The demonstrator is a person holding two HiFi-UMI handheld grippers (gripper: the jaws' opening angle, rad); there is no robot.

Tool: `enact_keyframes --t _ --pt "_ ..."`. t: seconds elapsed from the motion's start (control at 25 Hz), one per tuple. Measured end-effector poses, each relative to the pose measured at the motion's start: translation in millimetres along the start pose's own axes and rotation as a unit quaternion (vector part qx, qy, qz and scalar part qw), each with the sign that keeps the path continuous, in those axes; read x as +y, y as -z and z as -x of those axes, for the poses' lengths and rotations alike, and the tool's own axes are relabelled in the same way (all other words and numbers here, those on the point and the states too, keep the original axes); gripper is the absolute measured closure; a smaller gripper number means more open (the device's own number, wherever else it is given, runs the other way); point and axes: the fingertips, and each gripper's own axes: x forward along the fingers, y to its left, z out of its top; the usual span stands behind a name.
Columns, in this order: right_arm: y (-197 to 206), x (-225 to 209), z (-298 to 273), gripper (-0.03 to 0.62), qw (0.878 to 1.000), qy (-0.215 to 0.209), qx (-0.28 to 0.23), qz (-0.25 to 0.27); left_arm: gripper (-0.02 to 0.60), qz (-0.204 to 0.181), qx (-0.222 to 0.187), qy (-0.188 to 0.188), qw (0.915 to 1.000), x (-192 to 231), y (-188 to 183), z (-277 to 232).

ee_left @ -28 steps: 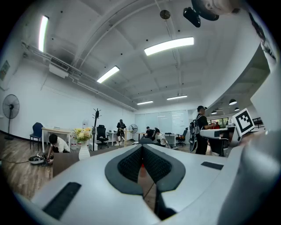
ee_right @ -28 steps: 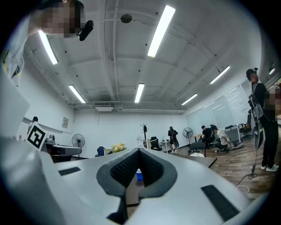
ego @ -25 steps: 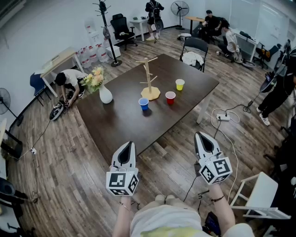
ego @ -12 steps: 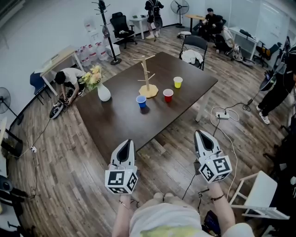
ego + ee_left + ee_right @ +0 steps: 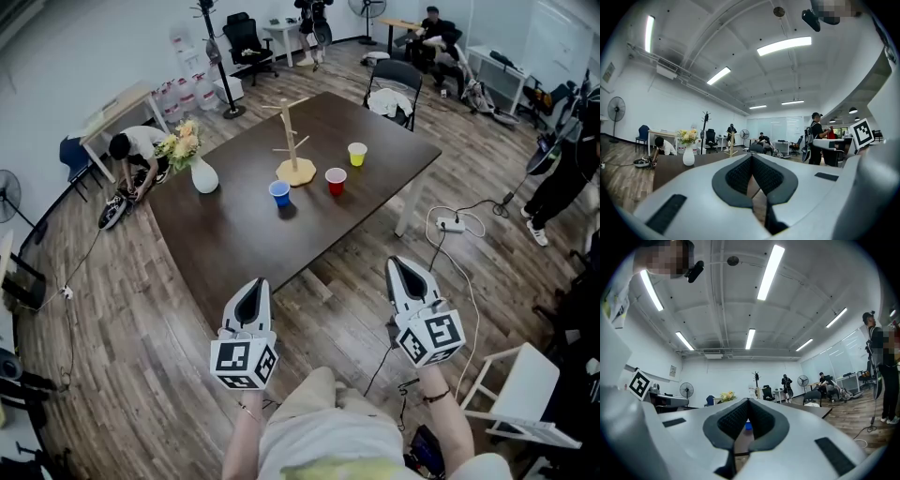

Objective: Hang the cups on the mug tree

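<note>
Table point(image 5: 234, 234) ahead; left gripper point(image 5: 253, 284), right gripper point(image 5: 399, 266) seemingly level.

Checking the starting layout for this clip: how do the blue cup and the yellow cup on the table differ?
The blue cup is blue, the yellow cup yellow. The blue cup stands close by the base of the mug tree, on its near left. The yellow cup stands to its right, further from the base, beyond the red cup. Both stand upright, mouth up, on the table, neither hung on the tree.
</note>
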Motion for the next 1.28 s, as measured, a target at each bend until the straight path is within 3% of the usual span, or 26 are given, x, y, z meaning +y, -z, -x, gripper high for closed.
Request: enact_keyframes --t 0.36,0.92,1.28 --pt "13 -31 -29 0.575 1.000 0.011 0.016 -0.002 0.566 0.009 0.010 0.009 0.9999 2 7 -50" --pt "32 -103 -126 0.574 0.999 0.041 0.034 -0.014 0.566 0.028 0.026 0.065 0.9972 5 10 -197" --pt "46 -135 -180 0.574 0.997 0.059 0.048 -0.021 0.566 0.034 0.043 0.086 0.9947 16 20 -262"
